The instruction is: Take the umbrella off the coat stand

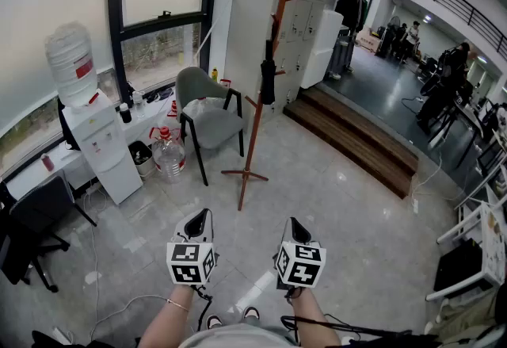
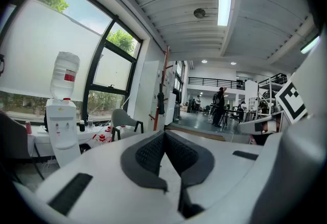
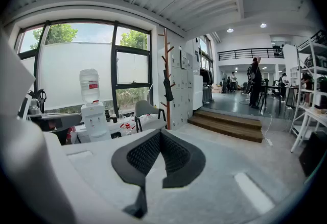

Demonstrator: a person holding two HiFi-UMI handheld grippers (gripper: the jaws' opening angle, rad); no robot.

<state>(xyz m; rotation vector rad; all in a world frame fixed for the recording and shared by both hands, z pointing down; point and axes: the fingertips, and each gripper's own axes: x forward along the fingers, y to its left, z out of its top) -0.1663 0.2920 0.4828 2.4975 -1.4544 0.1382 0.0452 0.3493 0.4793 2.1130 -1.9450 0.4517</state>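
In the head view, the folded black umbrella (image 1: 268, 75) hangs on the wooden coat stand (image 1: 255, 124), which stands on the floor beside a grey chair (image 1: 211, 115). The left gripper (image 1: 201, 217) and the right gripper (image 1: 295, 224) are held low, well apart from the stand. In the left gripper view, the jaws are closed together with nothing between them, and the umbrella is far ahead on the stand. In the right gripper view, the jaws are also together and empty.
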